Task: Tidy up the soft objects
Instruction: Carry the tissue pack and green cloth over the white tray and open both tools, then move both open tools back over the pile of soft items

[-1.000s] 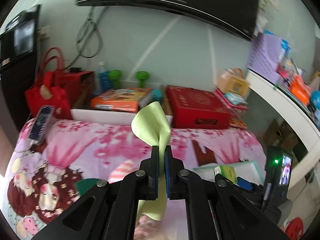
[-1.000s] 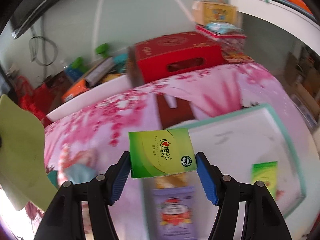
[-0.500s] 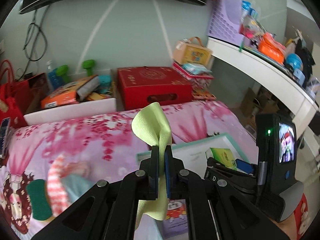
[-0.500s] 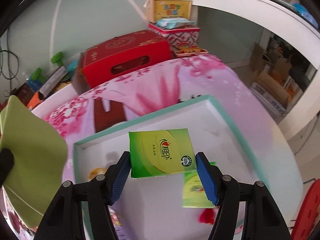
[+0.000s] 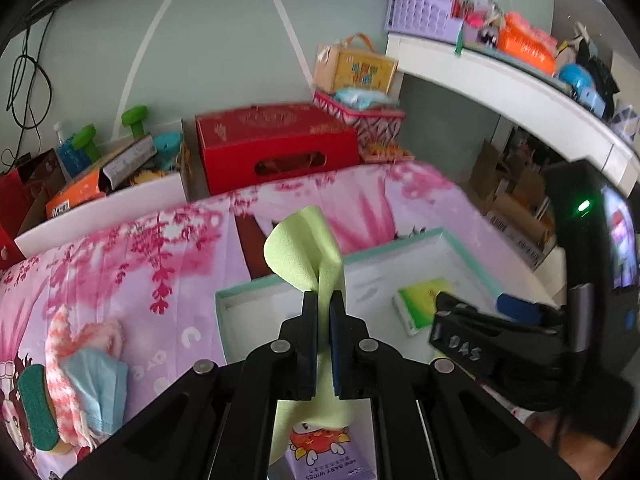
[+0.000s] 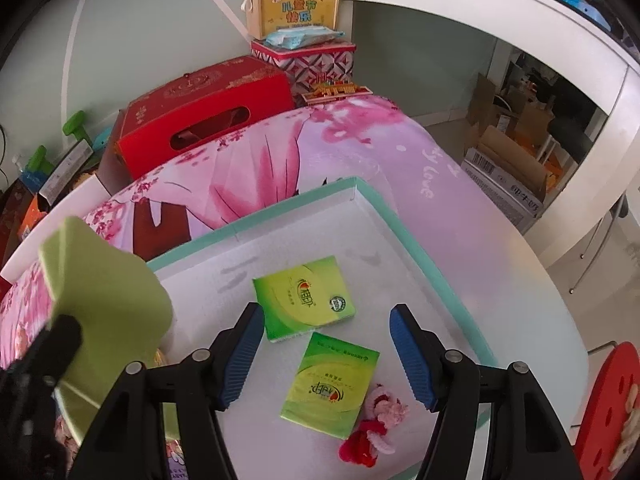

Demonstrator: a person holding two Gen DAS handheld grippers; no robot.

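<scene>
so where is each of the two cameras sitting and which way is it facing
Left wrist: on the left gripper, looking down along its shut fingers at the green cloth they pinch and the tray; the right gripper shows at right.
Right wrist: on the right gripper, looking steeply down into the tray; its fingers are open near a tissue pack.
Shared: tray, cloth, tissue pack, red box.

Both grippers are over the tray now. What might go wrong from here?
The left gripper pinches the green cloth low, with loose folds above and below; dropped carelessly, it may drape over the tray rim or cover the tissue packs. The right gripper looks open, with one pack beside its left pad; pulling back could nudge it.
</scene>
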